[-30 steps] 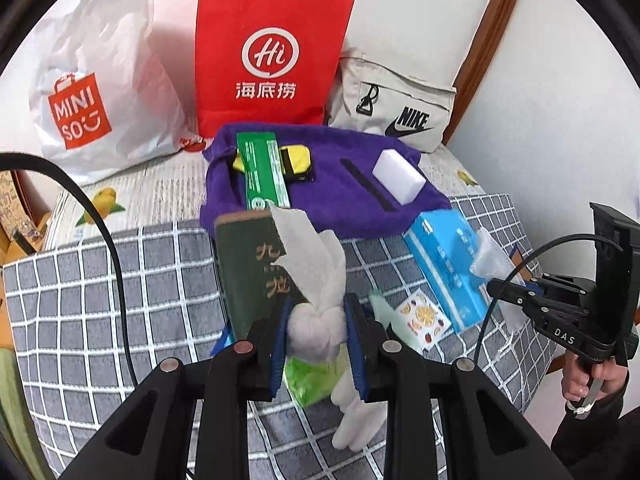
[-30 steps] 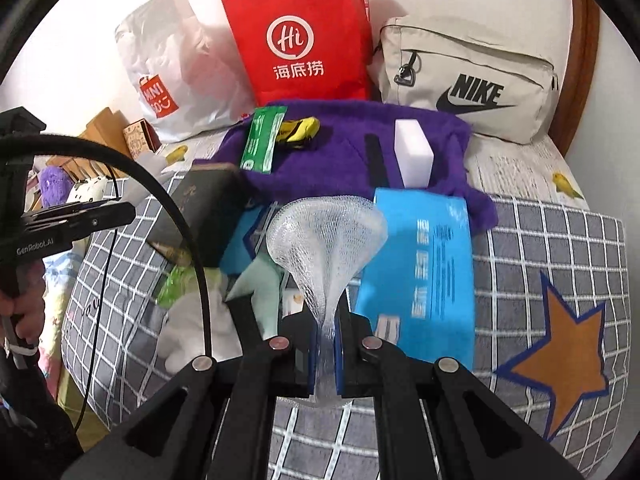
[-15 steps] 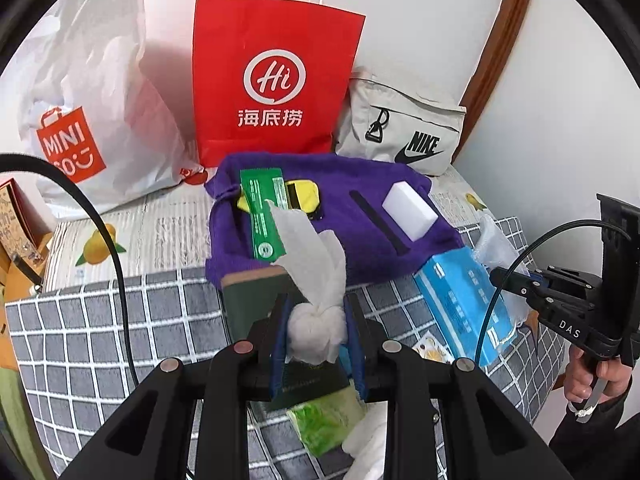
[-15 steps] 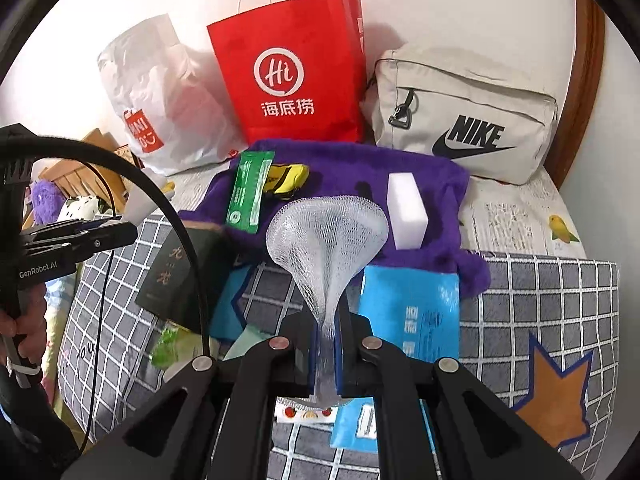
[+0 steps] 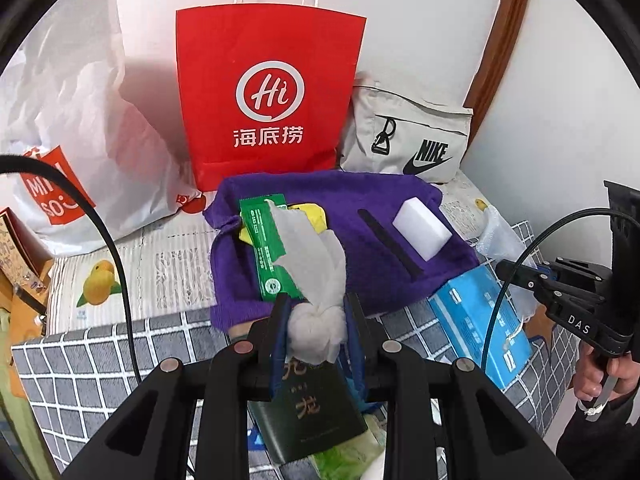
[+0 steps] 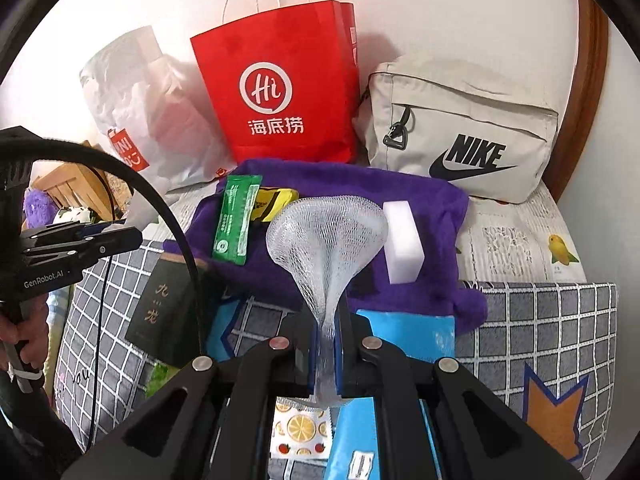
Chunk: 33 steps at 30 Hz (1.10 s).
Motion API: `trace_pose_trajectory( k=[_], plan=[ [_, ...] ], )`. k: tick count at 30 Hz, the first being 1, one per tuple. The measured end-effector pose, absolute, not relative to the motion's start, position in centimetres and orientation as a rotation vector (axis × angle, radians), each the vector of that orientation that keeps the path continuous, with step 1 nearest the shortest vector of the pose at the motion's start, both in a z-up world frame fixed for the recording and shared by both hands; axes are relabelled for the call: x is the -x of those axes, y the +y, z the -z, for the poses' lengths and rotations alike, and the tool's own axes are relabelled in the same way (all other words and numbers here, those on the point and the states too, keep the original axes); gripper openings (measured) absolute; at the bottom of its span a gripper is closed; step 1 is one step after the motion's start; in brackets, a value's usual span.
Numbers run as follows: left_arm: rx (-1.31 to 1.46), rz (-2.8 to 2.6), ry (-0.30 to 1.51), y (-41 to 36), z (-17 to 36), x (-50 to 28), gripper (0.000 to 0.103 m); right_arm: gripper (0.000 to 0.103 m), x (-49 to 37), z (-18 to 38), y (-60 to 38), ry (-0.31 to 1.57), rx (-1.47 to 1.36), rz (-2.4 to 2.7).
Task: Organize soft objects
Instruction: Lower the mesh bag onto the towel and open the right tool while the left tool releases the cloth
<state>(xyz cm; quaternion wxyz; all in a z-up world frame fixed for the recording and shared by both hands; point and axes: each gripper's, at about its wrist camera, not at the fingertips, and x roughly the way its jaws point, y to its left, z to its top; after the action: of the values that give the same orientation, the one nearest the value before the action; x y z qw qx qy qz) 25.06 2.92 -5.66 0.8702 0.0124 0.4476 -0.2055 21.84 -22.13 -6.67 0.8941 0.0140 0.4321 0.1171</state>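
Soft objects, two in hand. Knotted white tissue wad (image 5: 316,330): sits between the blue pads of the left gripper (image 5: 316,332), jaws narrowed onto the knot, pads pressing both sides. Loose tail of the tissue fans up and away from the fingertips, crumpled, thin, matte. White foam net sleeve (image 6: 326,240): stem pinched flat in the right gripper (image 6: 325,356), jaws closed down to almost nothing; above the fingertips the mesh flares into a funnel-shaped cup, translucent, open-weave.

Both items are held above the bed, not touching it. Below the left gripper: dark green book (image 5: 308,412) with gold characters, smooth hard cover, lying on a grey quilt (image 5: 100,352) with a white grid. Below the right gripper: blue tissue pack (image 6: 404,332), glossy plastic, flat, and a small fruit-print sachet (image 6: 300,428).

Beyond both tools: purple towel (image 6: 432,216), fuzzy pile, spread flat. On it a white sponge block (image 6: 402,240), rectangular, matte; a green foil sachet (image 6: 236,220), long and flat; a yellow-and-black object (image 6: 274,200), partly hidden under the sachet, identity unclear.

Against the wall: red paper bag (image 6: 280,84), stiff, upright; white plastic bag (image 6: 132,100), crinkled; beige fabric bag (image 6: 464,128), soft, slumped.

The left gripper also appears at the left edge of the right wrist view, a hand (image 6: 24,328) on its handle.
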Motion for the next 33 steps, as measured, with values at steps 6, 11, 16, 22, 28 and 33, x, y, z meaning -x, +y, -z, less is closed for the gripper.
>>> trace_pose_trajectory(
  k=[6, 11, 16, 22, 28, 33],
  plan=[
    [-0.036, 0.446, 0.945, 2.1, 5.7, -26.8, 0.025, 0.007, -23.7, 6.5, -22.5, 0.895, -0.050, -0.232],
    [-0.054, 0.445, 0.930, 1.1, 4.8, -28.5, 0.025, 0.007, -25.5, 6.1, -23.0, 0.896, -0.069, -0.233],
    [-0.051, 0.462, 0.911, 0.1, 4.8, -30.2, 0.025, 0.007, -27.9, 6.2, -23.2, 0.898, -0.080, -0.233],
    [-0.023, 0.451, 0.936, 0.2, 6.6, -31.6, 0.025, 0.007, -30.6, 6.3, -23.5, 0.915, -0.086, -0.250],
    [-0.029, 0.450, 0.947, 0.1, 7.7, -32.5, 0.025, 0.007, -33.1, 6.3, -23.7, 0.881, -0.112, -0.277],
    [-0.034, 0.440, 0.946, 0.2, 7.8, -32.8, 0.025, 0.007, -34.8, 6.8, -23.8, 0.879, -0.128, -0.295]
  ],
)
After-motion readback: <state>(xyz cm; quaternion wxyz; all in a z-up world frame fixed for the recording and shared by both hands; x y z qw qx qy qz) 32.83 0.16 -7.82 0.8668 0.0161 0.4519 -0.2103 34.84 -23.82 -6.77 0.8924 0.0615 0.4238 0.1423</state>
